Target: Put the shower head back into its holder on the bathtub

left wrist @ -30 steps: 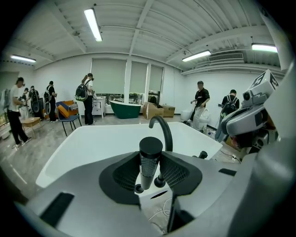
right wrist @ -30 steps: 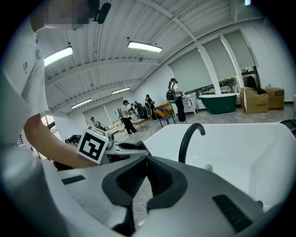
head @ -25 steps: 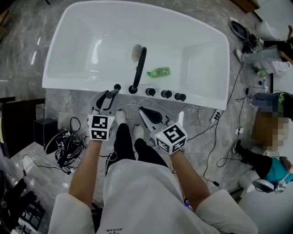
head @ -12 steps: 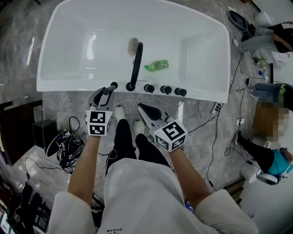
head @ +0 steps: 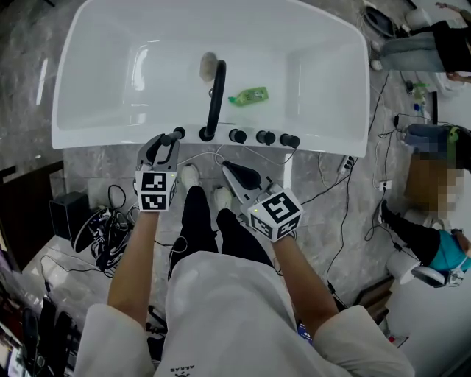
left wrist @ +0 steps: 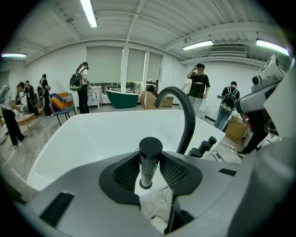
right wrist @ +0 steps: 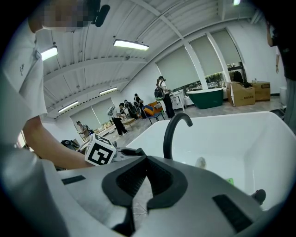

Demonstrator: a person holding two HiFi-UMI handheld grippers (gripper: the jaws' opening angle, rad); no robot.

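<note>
Grey marble floor [head: 96, 166] all round, cable tangle [head: 110, 232] at 8 o'clock. Left gripper view: strip light [left wrist: 88, 13] at 11, blinded windows [left wrist: 106, 65] beneath, white walls [left wrist: 51, 69].

Glossy white bathtub [head: 96, 135], matt black spout [head: 214, 96] (shower head [left wrist: 150, 162] finely ribbed)

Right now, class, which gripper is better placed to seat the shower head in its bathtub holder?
Left. The left gripper holds the shower head upright at the bathtub rim, beside the spout. The right gripper is shut, empty, and hangs back from the tub.
</note>
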